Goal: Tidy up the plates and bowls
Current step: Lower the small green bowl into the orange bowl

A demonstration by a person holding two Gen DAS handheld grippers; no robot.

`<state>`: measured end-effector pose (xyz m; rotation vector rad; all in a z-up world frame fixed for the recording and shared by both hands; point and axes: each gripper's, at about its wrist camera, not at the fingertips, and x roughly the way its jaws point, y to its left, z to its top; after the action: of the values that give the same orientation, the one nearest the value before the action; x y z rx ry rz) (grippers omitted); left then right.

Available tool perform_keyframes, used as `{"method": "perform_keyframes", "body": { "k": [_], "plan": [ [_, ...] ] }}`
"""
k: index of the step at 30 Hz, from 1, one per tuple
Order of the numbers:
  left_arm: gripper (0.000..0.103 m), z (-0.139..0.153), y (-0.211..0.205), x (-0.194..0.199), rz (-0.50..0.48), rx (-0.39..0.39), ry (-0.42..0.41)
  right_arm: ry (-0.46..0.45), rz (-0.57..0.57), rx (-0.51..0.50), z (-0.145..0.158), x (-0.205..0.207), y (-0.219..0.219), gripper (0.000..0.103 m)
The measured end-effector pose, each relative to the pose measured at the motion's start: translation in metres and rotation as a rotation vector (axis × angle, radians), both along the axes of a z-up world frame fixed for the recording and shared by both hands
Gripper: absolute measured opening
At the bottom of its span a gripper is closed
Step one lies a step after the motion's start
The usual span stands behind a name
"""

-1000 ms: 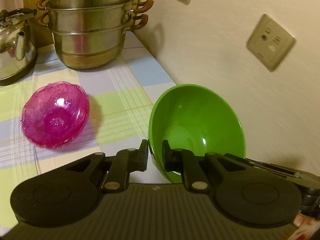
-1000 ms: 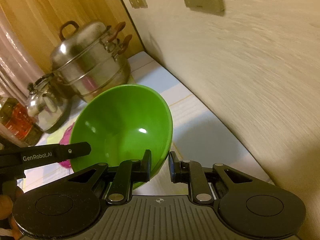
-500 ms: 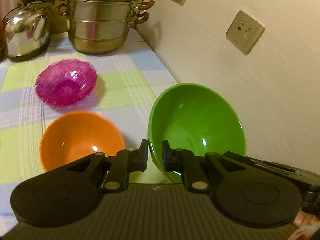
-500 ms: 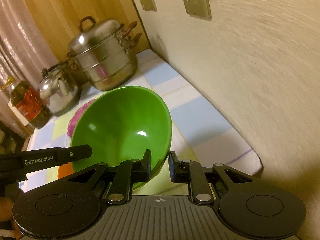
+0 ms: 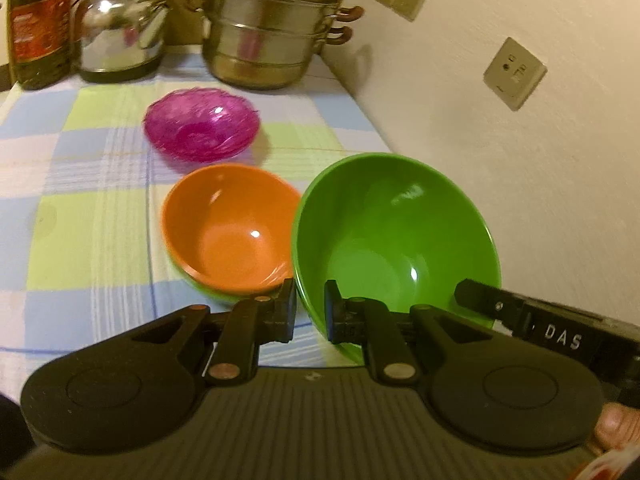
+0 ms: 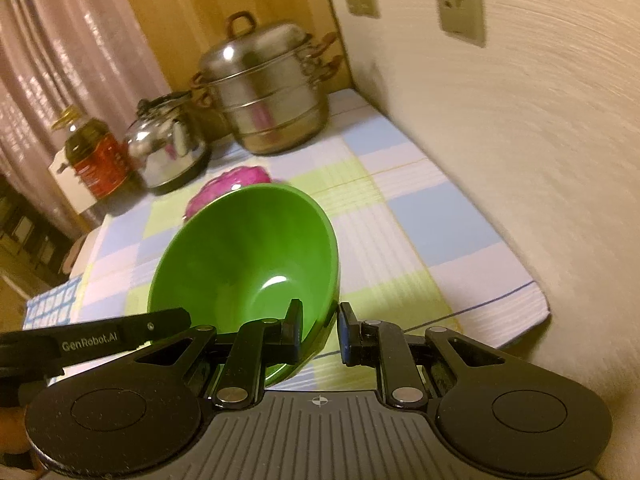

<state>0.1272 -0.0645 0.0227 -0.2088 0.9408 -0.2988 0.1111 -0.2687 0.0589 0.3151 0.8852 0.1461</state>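
Both grippers have the green bowl (image 5: pixel 394 236) between them, held tilted above the checked tablecloth (image 5: pixel 80 240). The left gripper (image 5: pixel 310 310) is clamped on its near rim, one finger inside, one outside. The right gripper (image 6: pixel 319 330) is pinching the rim on the opposite side. Just beside the green bowl sits an orange bowl (image 5: pixel 230 230) on the cloth. Beyond that, a pink glass bowl (image 5: pixel 202 124). At the back stand a steel steamer pot (image 5: pixel 272 26), a kettle (image 5: pixel 120 36) and an oil bottle (image 5: pixel 38 24).
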Motion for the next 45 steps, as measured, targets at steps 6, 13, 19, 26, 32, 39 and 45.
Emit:
{"method": "perform_keyframes", "body": {
  "k": [6, 13, 19, 26, 32, 39, 45],
  "plan": [
    [0.012, -0.009, 0.021, -0.016, 0.046, -0.006, 0.025, -0.003, 0.060, -0.013, -0.001, -0.005, 0.020, 0.018],
    [0.012, -0.009, 0.041, -0.024, 0.087, 0.007, 0.027, 0.019, 0.112, -0.008, -0.010, -0.005, 0.039, 0.018],
    [0.012, -0.007, 0.049, -0.024, 0.111, 0.005, 0.026, 0.019, 0.134, -0.005, -0.011, -0.001, 0.048, 0.018],
    [0.012, -0.004, 0.053, -0.009, 0.125, -0.005, 0.018, 0.003, 0.143, -0.008, -0.008, 0.012, 0.053, 0.018],
    [0.013, -0.003, 0.055, 0.019, 0.139, -0.010, 0.014, -0.007, 0.145, -0.019, -0.009, 0.039, 0.059, 0.018],
    [0.013, -0.018, 0.063, 0.061, 0.164, -0.020, 0.055, 0.025, 0.152, -0.027, -0.023, 0.083, 0.068, 0.017],
    [0.014, -0.035, 0.067, 0.080, 0.166, 0.002, 0.088, 0.063, 0.168, -0.058, -0.044, 0.105, 0.077, 0.017]
  ]
}}
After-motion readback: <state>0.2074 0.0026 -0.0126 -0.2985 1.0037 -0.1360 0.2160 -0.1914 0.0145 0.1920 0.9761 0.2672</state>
